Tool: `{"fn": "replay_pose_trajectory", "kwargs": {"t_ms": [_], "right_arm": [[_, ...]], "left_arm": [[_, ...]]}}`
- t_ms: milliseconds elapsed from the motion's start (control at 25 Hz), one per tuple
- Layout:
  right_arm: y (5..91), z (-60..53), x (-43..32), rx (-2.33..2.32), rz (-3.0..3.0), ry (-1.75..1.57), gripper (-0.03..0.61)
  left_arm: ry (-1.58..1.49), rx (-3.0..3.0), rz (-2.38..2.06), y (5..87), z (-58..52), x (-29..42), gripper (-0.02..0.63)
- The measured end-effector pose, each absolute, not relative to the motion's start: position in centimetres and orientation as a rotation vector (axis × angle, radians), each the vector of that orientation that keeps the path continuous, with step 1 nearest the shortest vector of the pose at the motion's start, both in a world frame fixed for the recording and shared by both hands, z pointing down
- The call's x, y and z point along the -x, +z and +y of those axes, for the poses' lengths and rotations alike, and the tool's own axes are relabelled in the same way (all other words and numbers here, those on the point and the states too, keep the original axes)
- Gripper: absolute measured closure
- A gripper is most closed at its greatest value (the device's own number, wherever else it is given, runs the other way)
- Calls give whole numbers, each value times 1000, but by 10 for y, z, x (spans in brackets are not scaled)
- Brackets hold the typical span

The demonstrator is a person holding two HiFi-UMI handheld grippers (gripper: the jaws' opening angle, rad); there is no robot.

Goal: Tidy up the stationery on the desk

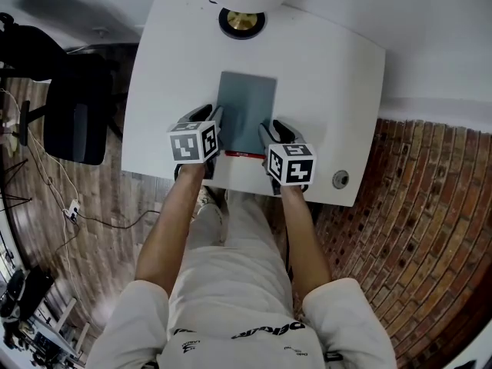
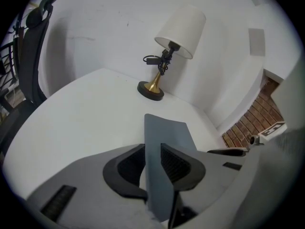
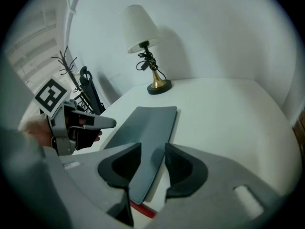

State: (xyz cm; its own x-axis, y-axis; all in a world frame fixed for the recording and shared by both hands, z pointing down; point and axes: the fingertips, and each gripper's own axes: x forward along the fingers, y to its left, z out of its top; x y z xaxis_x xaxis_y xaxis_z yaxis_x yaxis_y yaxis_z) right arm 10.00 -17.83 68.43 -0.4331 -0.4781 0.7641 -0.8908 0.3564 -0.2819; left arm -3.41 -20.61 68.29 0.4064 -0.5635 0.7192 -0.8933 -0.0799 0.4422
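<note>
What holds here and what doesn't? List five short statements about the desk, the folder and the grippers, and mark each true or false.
1. The lamp stands near the far edge of the desk. True.
2. The left gripper and right gripper are at opposite side edges of the grey folder. True.
3. The right gripper's fingers are shut tight with nothing between them. False: they stand apart, with the folder's edge between them.
4. The lampshade is black. False: it is white, on a gold stem with a dark base.
5. A red item shows at the folder's near edge. True.
</note>
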Motion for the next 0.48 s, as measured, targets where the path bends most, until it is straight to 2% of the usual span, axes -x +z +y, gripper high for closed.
{"fn": "replay_pose_trajectory", "kwargs": {"t_ms": [320, 480], "right_arm": [[661, -140, -80, -970, -2153, 672, 429], [662, -110, -76, -802, -2107, 455, 429]], "left_arm": [[375, -1822, -1299, 646, -189, 34, 615], [357, -1856, -1294, 629, -172, 30, 615]]}}
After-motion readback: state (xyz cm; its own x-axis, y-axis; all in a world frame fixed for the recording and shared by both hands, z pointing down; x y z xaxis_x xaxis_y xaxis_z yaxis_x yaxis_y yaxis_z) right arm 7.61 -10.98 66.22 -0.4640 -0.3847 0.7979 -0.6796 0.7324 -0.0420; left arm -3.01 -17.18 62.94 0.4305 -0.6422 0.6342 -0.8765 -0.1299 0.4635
